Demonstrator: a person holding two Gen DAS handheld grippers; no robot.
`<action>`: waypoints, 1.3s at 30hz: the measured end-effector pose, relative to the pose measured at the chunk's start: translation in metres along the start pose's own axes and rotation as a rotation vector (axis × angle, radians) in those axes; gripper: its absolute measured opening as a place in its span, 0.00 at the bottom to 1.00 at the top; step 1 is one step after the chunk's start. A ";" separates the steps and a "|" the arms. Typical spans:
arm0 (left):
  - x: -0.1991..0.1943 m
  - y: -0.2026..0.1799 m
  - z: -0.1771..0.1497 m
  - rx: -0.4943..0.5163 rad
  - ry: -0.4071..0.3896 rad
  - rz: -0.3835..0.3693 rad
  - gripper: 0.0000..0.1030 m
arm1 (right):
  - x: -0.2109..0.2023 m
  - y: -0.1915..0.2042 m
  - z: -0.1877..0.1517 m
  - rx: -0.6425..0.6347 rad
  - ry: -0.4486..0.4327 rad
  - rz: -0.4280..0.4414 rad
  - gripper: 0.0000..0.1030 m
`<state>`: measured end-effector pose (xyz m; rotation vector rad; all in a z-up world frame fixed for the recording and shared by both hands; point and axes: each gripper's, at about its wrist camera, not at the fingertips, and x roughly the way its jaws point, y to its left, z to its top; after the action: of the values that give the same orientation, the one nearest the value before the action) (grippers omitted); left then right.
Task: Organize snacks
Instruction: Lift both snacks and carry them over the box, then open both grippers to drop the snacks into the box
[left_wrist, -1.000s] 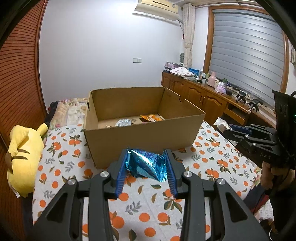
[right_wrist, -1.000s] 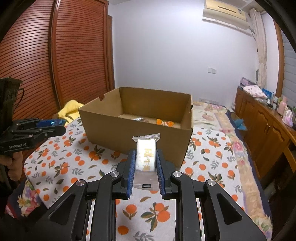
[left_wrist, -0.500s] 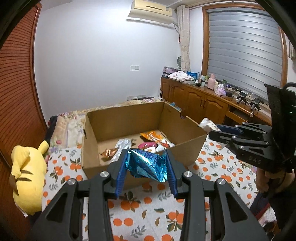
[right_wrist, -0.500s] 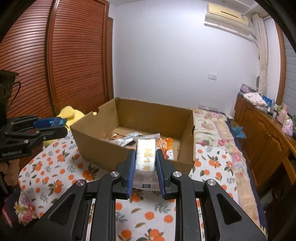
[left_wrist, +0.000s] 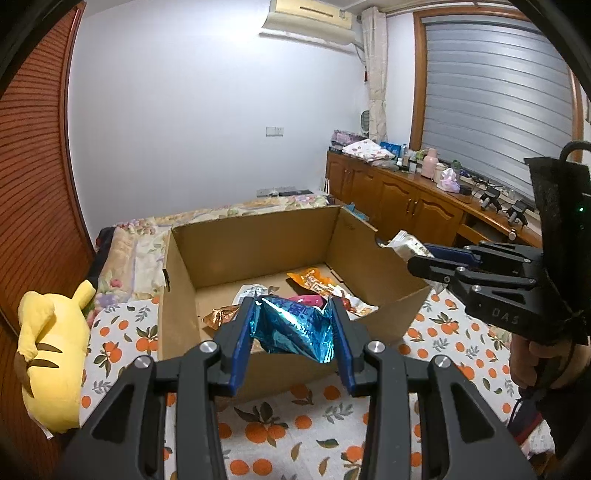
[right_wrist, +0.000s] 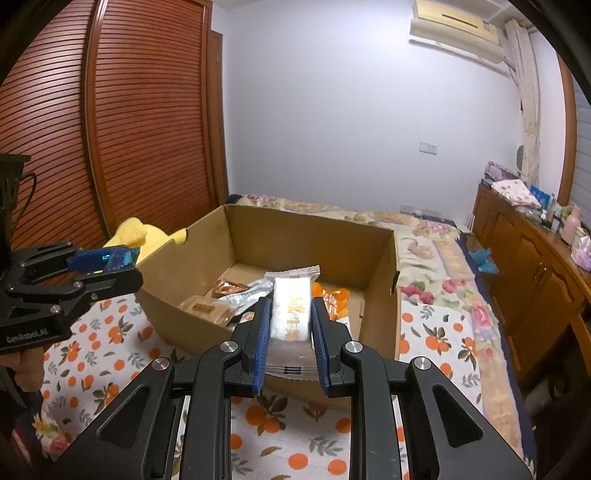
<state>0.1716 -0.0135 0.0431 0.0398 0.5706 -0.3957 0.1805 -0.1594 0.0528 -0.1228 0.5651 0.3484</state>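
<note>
Orange-fruit print covers the bedspread (left_wrist: 303, 424), which carries an open cardboard box (left_wrist: 184, 280) in a bedroom with pale walls, a slatted wooden wardrobe (right_wrist: 147, 122) and a wall air conditioner (left_wrist: 308, 16). A yellow plush toy (left_wrist: 51, 354) lies on the bed just beside the box's left wall.

Only the left wrist view shows the shuttered window (left_wrist: 495, 99) and the whole length of the wooden cabinets (left_wrist: 399, 199) with clutter on top; the right wrist view alone shows the wardrobe doors in full and the flowered quilt (right_wrist: 432, 240) behind the box.

Inside the box lie loose snack packets: an orange packet (left_wrist: 314, 280), a silvery packet (right_wrist: 247, 291), a brown packet (right_wrist: 225, 286) and others partly hidden behind the tongs.

The left gripper (left_wrist: 291, 328) pinches a crumpled blue foil packet (left_wrist: 291, 326) above the box's near wall. The right gripper (right_wrist: 290, 321) clamps a white wrapped snack bar (right_wrist: 291, 314) upright, over the near edge of the box on its right side.
</note>
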 end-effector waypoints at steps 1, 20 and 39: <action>0.005 0.002 0.000 -0.001 0.006 0.006 0.37 | 0.004 0.000 0.001 0.000 0.005 -0.002 0.19; 0.074 0.040 0.018 -0.085 0.101 0.045 0.39 | 0.085 -0.025 0.008 0.117 0.146 -0.010 0.19; 0.059 0.033 0.008 -0.072 0.048 0.078 0.66 | 0.087 -0.009 -0.002 0.092 0.144 0.019 0.30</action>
<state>0.2338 -0.0052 0.0164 0.0027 0.6280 -0.2990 0.2513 -0.1433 0.0041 -0.0544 0.7244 0.3327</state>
